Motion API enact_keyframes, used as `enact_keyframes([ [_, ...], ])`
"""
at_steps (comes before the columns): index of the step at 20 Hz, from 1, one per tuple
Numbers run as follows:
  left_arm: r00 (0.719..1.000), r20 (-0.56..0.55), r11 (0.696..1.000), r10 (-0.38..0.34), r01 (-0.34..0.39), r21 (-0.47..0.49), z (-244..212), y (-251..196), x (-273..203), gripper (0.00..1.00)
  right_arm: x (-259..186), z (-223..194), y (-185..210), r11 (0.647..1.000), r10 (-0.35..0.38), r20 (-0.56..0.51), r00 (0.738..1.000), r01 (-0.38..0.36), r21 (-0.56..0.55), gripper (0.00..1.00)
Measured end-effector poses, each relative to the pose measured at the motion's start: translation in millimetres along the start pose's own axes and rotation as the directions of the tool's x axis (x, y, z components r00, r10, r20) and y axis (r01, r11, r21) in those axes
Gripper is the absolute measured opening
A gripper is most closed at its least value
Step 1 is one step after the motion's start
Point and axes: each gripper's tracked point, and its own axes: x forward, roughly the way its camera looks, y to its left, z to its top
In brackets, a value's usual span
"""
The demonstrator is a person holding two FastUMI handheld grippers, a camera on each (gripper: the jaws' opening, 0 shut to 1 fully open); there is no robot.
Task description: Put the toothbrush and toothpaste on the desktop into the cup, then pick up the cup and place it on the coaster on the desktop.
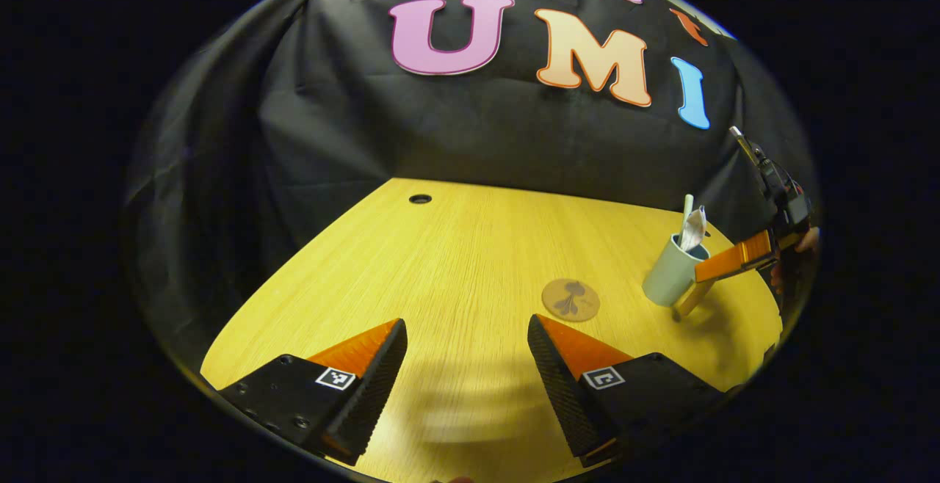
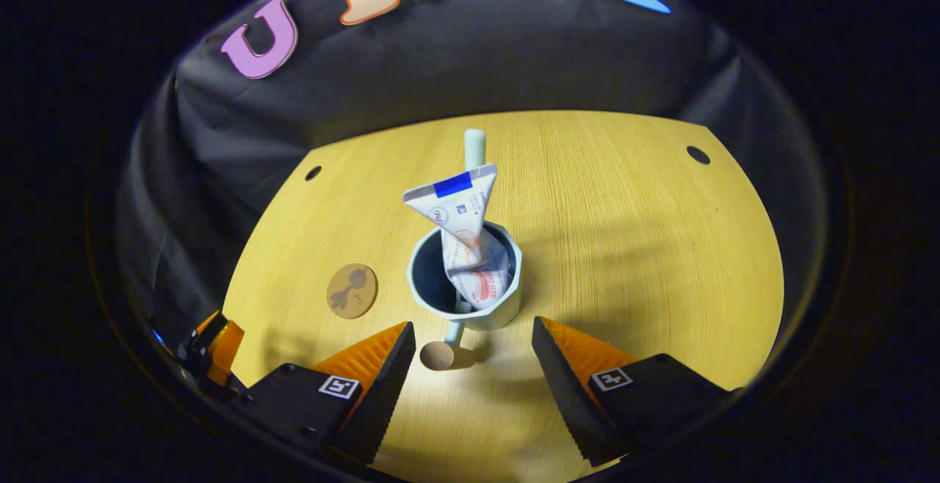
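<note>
Pale cup (image 2: pixel 470 288), crumpled toothpaste (image 2: pixel 466 241) and toothbrush (image 2: pixel 474 147) upright inside, just ahead of right gripper (image 2: pixel 474 354); jaws wide, empty. Left gripper (image 1: pixel 466 351) likewise wide, empty.

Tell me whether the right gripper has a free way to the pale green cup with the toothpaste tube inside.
Probably yes. The right gripper is open, and the pale green cup stands just ahead between its fingers; its wooden-tipped handle points toward the gap.

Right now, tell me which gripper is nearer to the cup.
Right. The right gripper sits open just short of the cup, its handle between the fingers. The left gripper hovers open over bare desktop, well away, beyond the coaster.
</note>
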Motion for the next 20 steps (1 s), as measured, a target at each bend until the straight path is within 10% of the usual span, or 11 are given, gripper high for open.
enact_keyframes([
  [8, 0.992, -0.124, 0.999, 0.012, -0.016, -0.036, -48.7, 7.2, -19.5, 0.96, 28.5, -12.3, 2.4, 0.995, -0.095, -0.218, 0.971, 0.084, -0.062, 0.95],
  [13, 0.994, -0.109, 0.999, -0.004, -0.001, -0.041, -36.1, -1.8, -8.8, 0.96, 40.6, -23.1, -2.3, 0.987, -0.150, -0.300, 0.942, 0.123, -0.108, 0.75],
  [17, 0.991, -0.129, 0.998, -0.040, 0.032, -0.060, -39.7, -17.2, -6.1, 0.95, 38.7, -22.8, -9.6, 0.985, -0.162, -0.321, 0.933, 0.135, -0.106, 0.32],
  [20, 0.988, -0.141, 0.997, -0.062, 0.054, -0.062, -40.4, -24.8, -2.5, 0.96, 40.9, -24.1, -9.2, 0.983, -0.170, -0.313, 0.934, 0.136, -0.127, 0.30],
])
